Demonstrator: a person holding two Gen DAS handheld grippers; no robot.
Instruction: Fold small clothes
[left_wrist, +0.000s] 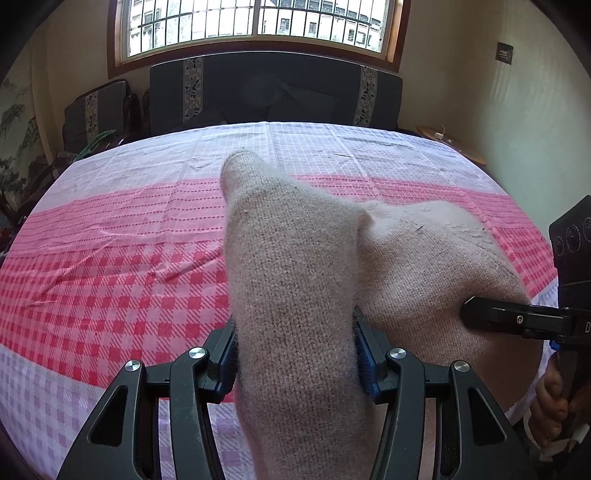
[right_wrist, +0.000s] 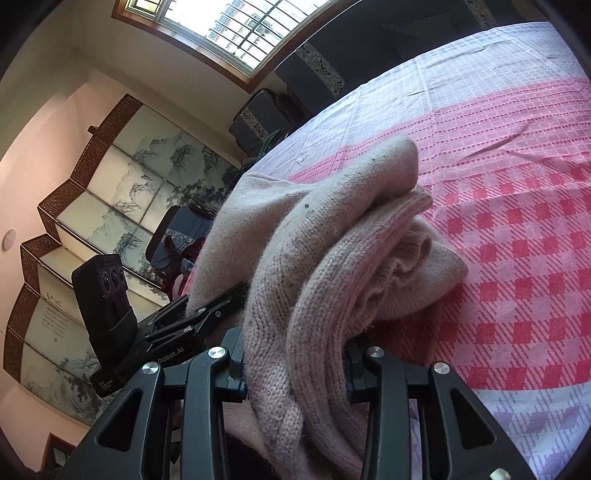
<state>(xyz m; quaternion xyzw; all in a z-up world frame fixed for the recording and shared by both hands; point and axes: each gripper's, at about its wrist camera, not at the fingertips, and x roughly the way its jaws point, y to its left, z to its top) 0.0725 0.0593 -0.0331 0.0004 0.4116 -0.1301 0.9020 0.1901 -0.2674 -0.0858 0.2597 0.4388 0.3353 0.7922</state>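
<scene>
Between both grippers' jaws, beige sweater (left_wrist: 295, 266)

At the bottom centre of the frame the right gripper (right_wrist: 295, 376) is clamped on a thick bunch of a beige knitted garment (right_wrist: 332, 236), which spills up and right onto a pink checked cloth (right_wrist: 517, 206). The left gripper (right_wrist: 207, 314) reaches in from the lower left, its tip against the knit. A painted folding screen (right_wrist: 122, 192) stands at the left, a window (right_wrist: 236, 26) along the top.
</scene>
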